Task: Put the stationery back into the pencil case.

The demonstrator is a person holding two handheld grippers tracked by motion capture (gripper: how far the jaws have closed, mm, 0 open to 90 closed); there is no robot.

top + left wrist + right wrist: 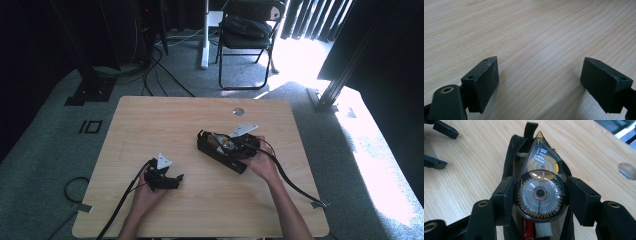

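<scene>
My right gripper (540, 195) is clamping a correction tape dispenser (541, 187) over the open black pencil case (220, 150) at desk (150, 125) centre. The right gripper view is revealing a red pen (529, 231) inside. My left gripper (540, 80) is sitting released, well apart.

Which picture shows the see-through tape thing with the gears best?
The right gripper view: the correction tape sits close up between the right gripper jaws, over the open black pouch. The high view shows it tiny. The left gripper view faces bare table.
</scene>
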